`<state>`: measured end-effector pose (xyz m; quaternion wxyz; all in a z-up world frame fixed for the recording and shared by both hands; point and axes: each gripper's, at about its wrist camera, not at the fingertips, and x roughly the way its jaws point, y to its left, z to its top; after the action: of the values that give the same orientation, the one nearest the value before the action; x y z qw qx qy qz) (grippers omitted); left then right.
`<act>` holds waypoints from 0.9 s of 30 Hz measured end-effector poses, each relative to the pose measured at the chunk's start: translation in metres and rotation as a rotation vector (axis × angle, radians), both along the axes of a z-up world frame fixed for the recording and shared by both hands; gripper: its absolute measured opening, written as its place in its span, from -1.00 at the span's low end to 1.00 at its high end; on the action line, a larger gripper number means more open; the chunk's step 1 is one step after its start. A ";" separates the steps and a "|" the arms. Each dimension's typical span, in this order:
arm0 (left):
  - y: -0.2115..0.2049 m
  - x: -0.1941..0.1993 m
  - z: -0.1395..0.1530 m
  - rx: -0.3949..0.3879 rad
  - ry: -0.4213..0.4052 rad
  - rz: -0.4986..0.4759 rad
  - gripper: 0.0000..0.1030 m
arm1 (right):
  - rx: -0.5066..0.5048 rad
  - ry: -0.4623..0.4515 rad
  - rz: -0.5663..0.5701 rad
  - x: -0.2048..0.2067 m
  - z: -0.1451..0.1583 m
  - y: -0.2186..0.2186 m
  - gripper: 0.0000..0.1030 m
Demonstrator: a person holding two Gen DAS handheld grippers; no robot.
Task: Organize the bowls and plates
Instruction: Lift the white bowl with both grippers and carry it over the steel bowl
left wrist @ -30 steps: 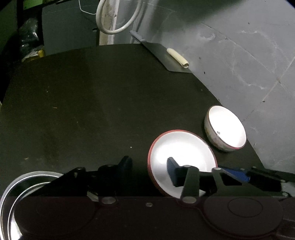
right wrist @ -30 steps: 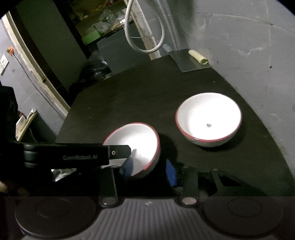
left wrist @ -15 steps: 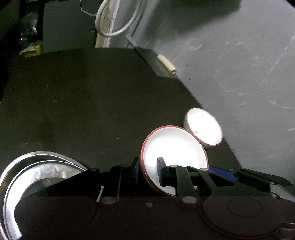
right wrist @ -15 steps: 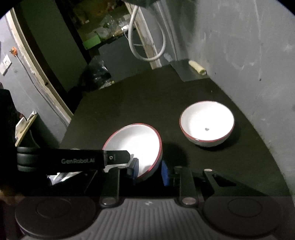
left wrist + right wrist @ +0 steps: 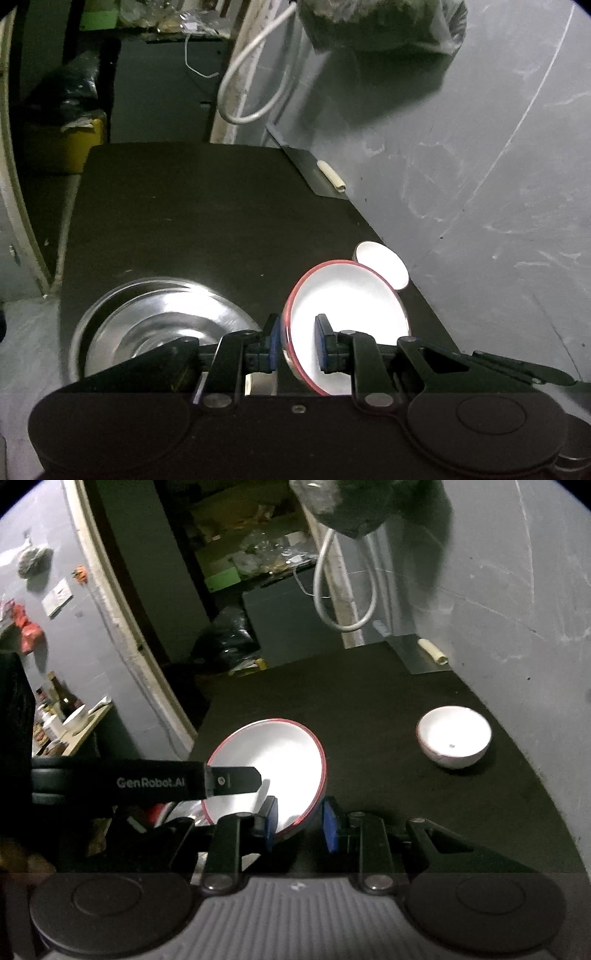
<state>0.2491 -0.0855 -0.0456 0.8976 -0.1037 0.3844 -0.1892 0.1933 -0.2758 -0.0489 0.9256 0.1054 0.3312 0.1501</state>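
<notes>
A white bowl with a red rim hangs tilted above the black table, gripped from two sides. My left gripper is shut on its near rim, one blue pad inside and one outside. My right gripper is shut on the same bowl at the opposite rim, and the left gripper's finger reaches in from the left. A second white bowl stands on the table near the right edge. Stacked steel plates lie to the left of the held bowl.
A grey wall runs close along the table's right side. At the far corner a pale roll lies on a grey sheet. A white hose loop hangs behind the table. A shelf with bottles stands far left.
Both grippers closed on the red-rimmed bowl's rim and lifted it off the table, tilting it. Both views rose and drew back, and the steel plates came more into sight.
</notes>
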 end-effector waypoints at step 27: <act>0.056 -0.112 -0.045 0.044 0.157 -0.014 -0.60 | -0.050 0.160 0.103 -0.097 -0.024 0.056 -0.43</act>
<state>0.1376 -0.0299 -0.0908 0.8654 -0.0959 0.4585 -0.1782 0.0963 -0.2196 -0.0727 0.8895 0.0768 0.4128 0.1802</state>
